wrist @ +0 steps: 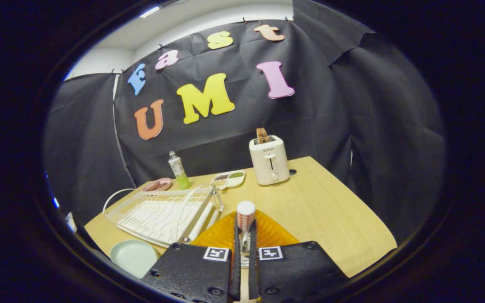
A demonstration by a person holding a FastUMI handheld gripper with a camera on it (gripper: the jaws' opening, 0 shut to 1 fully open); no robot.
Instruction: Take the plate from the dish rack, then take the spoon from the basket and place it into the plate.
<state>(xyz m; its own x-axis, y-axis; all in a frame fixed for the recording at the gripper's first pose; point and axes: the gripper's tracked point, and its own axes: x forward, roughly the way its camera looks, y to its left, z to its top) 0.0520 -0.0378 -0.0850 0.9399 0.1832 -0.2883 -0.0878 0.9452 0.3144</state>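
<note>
My gripper (245, 230) is shut on the spoon (246, 213), whose rounded white end with a red checked band sticks up past the fingertips. The spoon's lower part is hidden between the fingers. Directly under and around the fingers lies the ribbed orange basket (270, 232). The pale green plate (133, 255) lies flat on the table to the left of the fingers, at the near edge. Just beyond the plate stands the white wire dish rack (162, 214), with no plate in it.
At the back of the wooden table (331, 219) stand a white toaster (269, 160), a small divided tray (229, 179), a bottle with a green base (179, 170) and a pink dish (158, 184). The table's edge drops off on the right and near side.
</note>
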